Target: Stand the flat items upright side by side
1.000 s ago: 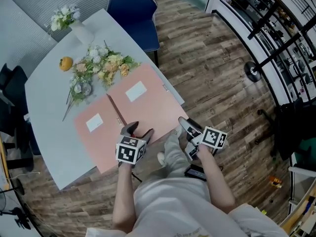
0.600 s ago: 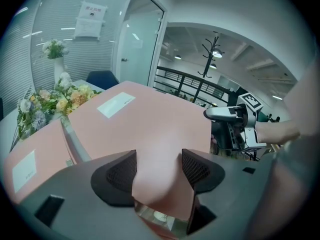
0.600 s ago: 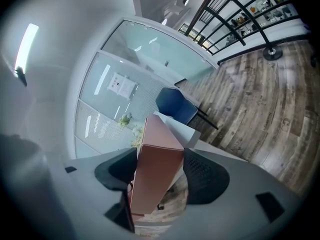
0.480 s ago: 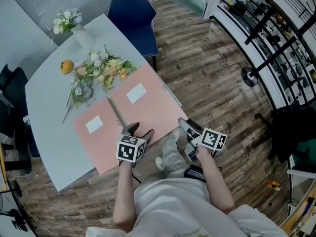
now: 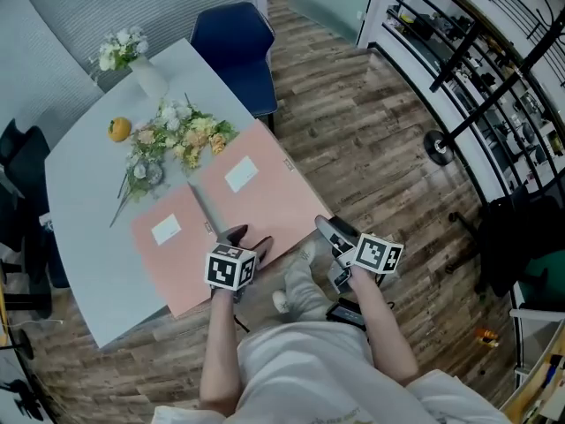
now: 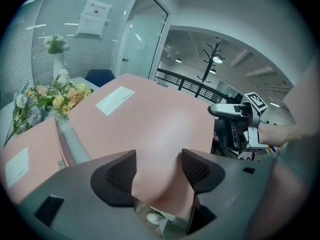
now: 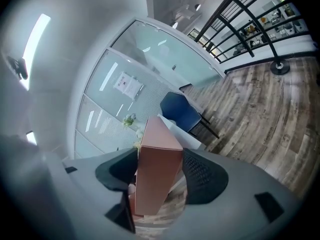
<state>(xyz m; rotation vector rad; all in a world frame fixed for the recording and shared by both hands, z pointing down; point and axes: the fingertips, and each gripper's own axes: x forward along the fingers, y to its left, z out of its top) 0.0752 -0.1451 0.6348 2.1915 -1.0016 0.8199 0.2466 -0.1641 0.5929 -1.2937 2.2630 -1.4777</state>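
Two pink file boxes lie flat side by side on the white table (image 5: 84,193), each with a white label. The left box (image 5: 168,246) lies untouched. The right box (image 5: 256,184) juts over the table's near edge. My left gripper (image 5: 244,237) hovers open at that box's near edge, and the box's broad face (image 6: 150,129) shows between its jaws. My right gripper (image 5: 328,230) is at the box's near right corner. Its jaws are closing, with the box's narrow end (image 7: 157,164) between them and both pads against its sides.
Loose flowers (image 5: 177,135), an orange (image 5: 119,129) and a white vase of flowers (image 5: 146,76) sit on the far part of the table. A blue chair (image 5: 234,34) stands behind it. Wooden floor and a black railing (image 5: 477,87) lie to the right.
Both grippers stay where they were against the right box. Only the head view has drifted slightly.
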